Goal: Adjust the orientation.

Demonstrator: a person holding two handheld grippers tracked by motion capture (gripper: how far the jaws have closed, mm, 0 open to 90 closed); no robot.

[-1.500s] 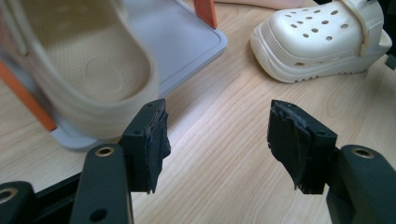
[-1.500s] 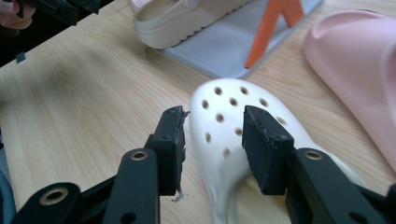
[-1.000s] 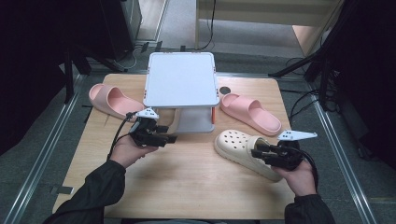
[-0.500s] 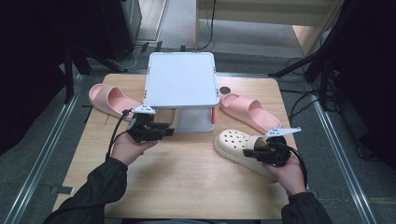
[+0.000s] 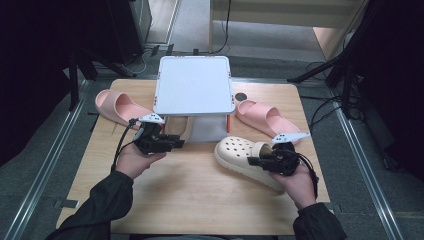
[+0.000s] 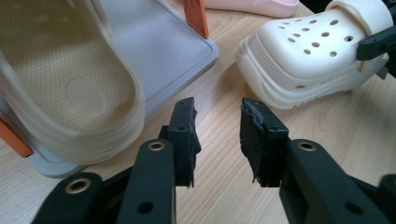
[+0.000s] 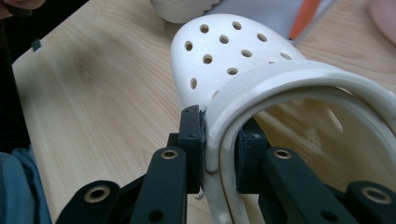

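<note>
Clog, cream and lying on the counter right of the grey rack, has its heel rim pinched in the right claw, while the left claw hangs parted beside a second clog.

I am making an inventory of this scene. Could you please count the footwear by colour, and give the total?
Pink slides: 2, one at the left and one at the right of the two-level rack.
Cream clogs: 2, one on the rack's lower tray and one held in the right gripper, the perforated clog.
Total: 4
</note>
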